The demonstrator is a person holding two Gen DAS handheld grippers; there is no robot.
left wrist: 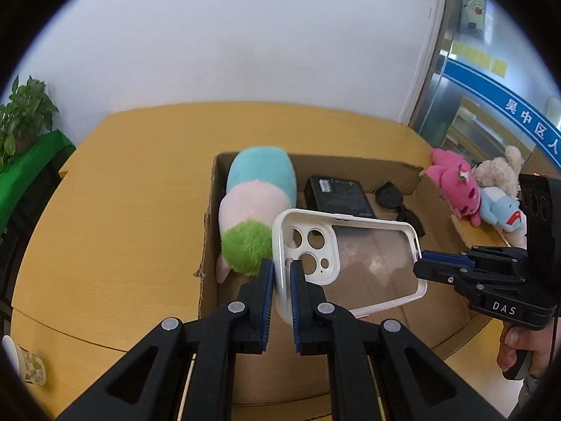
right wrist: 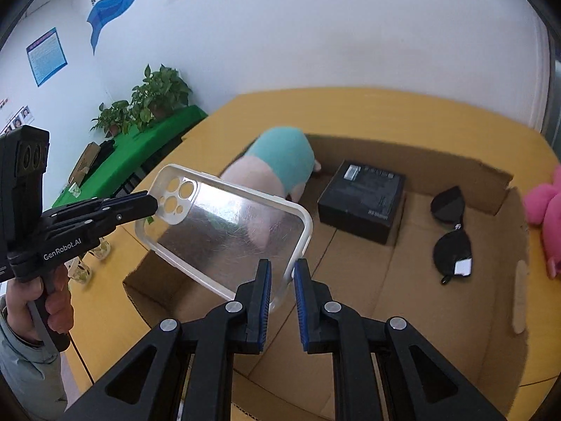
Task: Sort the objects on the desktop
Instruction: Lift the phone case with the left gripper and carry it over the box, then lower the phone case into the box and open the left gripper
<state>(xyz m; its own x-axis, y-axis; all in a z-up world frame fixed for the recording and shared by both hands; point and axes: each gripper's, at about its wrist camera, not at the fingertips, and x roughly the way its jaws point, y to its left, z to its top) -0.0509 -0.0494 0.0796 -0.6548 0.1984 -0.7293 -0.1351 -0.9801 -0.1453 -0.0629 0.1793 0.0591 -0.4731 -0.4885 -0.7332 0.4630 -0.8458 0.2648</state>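
A clear phone case with a white rim (left wrist: 350, 259) hangs over the open cardboard box (left wrist: 434, 196); it also shows in the right wrist view (right wrist: 228, 231). My left gripper (left wrist: 281, 277) is shut on the case's camera end. My right gripper (right wrist: 281, 280) is shut on the opposite end; it shows in the left wrist view (left wrist: 426, 261). My left gripper shows in the right wrist view (right wrist: 149, 203). In the box lie a striped plush caterpillar (left wrist: 256, 207), a black box (left wrist: 336, 193) and black sunglasses (right wrist: 450, 231).
The box (right wrist: 455, 172) stands on a yellow wooden table (left wrist: 122, 210). A pink plush (left wrist: 455, 186), a cream plush (left wrist: 498, 172) and a blue plush (left wrist: 501, 207) lie right of the box. A paper cup (left wrist: 24, 361) stands at the table's near left. Potted plants (right wrist: 150, 101) stand on a green-covered table.
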